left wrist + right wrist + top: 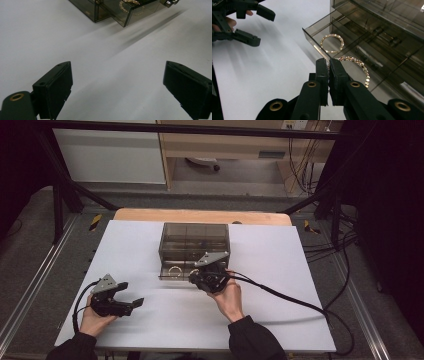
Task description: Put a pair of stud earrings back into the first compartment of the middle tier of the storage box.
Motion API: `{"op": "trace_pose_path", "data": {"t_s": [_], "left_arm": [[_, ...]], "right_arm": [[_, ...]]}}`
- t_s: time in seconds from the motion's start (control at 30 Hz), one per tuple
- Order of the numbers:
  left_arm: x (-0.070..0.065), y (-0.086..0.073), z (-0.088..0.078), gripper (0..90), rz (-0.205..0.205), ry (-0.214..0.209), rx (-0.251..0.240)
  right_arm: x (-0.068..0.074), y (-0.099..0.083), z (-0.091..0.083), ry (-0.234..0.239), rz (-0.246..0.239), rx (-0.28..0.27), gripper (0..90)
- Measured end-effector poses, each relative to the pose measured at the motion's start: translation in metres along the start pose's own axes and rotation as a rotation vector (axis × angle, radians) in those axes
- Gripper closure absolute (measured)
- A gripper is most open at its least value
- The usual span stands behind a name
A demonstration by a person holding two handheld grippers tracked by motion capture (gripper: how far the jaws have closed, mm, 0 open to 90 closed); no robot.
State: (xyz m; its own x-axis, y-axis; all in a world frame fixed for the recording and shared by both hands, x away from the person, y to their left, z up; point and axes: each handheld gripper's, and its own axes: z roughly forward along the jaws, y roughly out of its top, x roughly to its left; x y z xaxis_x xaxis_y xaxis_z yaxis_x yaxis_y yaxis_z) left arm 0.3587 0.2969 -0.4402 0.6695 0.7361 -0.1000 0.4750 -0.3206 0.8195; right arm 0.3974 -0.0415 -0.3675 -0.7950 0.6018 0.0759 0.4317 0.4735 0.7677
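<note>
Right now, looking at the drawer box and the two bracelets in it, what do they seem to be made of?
The drawer box looks like smoky transparent plastic, probably acrylic: you can see through its glossy walls to the compartments inside. The two bracelets, the far bracelet and the near bracelet, look like gold-toned metal made of small shiny links, perhaps set with stones; whether it is real gold or plating cannot be told.

Smoky grey transparent drawer box (194, 240). Two gold bracelets (332, 43), beaded pattern, just ahead of the black right hand-held gripper (329, 62). Counter (150, 320) white. Left hand-held gripper (131, 295) black.
</note>
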Motion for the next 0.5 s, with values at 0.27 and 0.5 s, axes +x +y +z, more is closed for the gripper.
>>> {"op": "trace_pose_path", "data": {"t_s": [0.27,0.5], "left_arm": [[0.0,0.0,0.0,8.5,0.002,0.0,0.002],[0.0,0.0,0.0,8.5,0.002,-0.001,0.002]], "right_arm": [[0.001,0.012,0.013,-0.004,-0.003,-0.01,86.4],[0.002,0.021,0.026,-0.002,-0.006,-0.02,86.4]]}}
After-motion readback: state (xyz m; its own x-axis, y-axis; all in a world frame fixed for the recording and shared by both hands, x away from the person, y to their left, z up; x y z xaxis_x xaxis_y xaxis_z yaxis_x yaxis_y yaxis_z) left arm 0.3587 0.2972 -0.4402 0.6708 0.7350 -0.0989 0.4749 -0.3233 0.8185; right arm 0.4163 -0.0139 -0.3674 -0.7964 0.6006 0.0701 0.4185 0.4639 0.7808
